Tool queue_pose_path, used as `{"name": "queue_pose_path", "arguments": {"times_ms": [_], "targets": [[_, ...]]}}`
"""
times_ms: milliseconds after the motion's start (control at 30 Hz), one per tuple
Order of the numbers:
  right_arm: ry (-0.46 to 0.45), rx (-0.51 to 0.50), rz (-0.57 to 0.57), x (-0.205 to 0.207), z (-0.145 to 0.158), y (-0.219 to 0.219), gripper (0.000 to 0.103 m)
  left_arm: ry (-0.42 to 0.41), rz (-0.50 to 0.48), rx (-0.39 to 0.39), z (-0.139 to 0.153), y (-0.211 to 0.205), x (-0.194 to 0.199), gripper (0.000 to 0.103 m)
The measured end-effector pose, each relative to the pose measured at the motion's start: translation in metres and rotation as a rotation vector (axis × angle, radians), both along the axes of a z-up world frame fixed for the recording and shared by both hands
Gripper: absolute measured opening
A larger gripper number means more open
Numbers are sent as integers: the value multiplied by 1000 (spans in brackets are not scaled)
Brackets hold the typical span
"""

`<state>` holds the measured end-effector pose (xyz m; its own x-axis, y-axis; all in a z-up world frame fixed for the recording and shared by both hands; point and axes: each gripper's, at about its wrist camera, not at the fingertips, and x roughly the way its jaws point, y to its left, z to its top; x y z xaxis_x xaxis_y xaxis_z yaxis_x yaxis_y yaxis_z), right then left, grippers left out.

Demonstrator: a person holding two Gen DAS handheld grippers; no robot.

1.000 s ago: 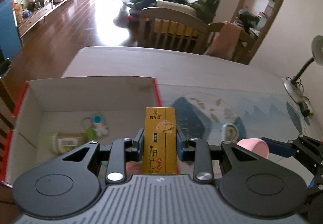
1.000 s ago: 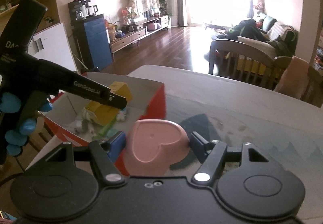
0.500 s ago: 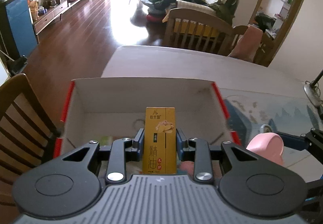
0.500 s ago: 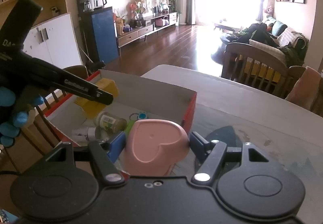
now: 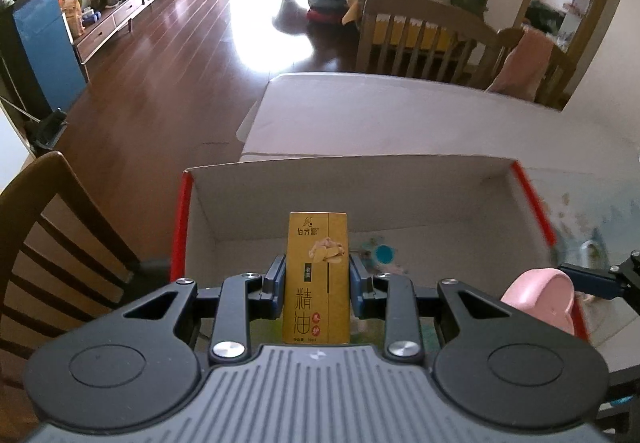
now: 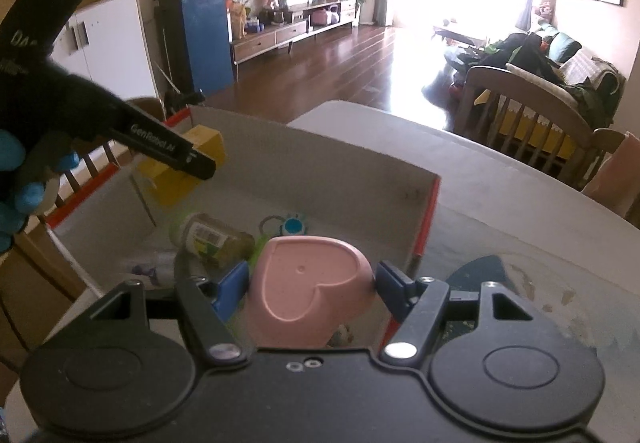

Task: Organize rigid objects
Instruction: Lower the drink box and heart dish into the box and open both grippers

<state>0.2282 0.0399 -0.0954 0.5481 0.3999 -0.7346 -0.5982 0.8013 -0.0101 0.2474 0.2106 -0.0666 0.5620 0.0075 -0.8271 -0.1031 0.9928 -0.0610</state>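
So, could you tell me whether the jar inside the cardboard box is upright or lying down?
Lying down: the jar rests on its side on the cardboard box floor, label showing.

A pale grey table carries a red-edged cardboard box — beside it lies a blue-patterned mat.
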Motion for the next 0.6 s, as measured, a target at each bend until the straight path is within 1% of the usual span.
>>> {"name": "queue_pose_path", "arguments": {"times_ms": [200, 267, 400, 467, 600], "targets": [[36, -60, 11, 11, -20, 17, 69, 39, -10, 52, -17, 4, 18, 30], [48, -76, 17, 11, -27, 22, 69, 52, -12, 54, -22, 6, 23, 30], [52, -114, 52, 9, -32, 33, 69, 89, -30, 70, -34, 7, 32, 30], [50, -149, 74, 7, -34, 38, 69, 102, -38, 79, -38, 6, 35, 30], [68, -201, 89, 6, -38, 46, 70, 135, -47, 78, -45, 7, 38, 30]]}}
